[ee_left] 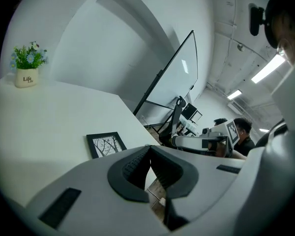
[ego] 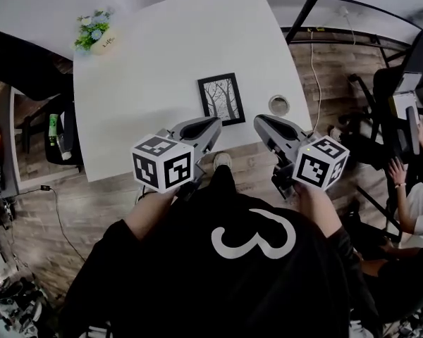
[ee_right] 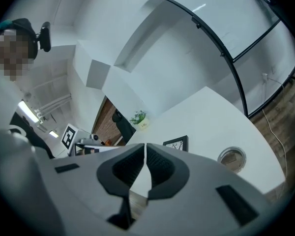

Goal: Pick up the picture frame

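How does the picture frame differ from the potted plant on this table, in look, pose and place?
The picture frame lies flat; the potted plant stands upright. The frame is black and rectangular, showing bare trees; the plant has green leaves and pale flowers in a white pot. The frame sits by the near edge; the plant at the far left corner. Both rest on the white table.

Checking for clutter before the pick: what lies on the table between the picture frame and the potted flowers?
Nothing; only bare white table separates the picture frame from the potted flowers, as the head view and left gripper view show.
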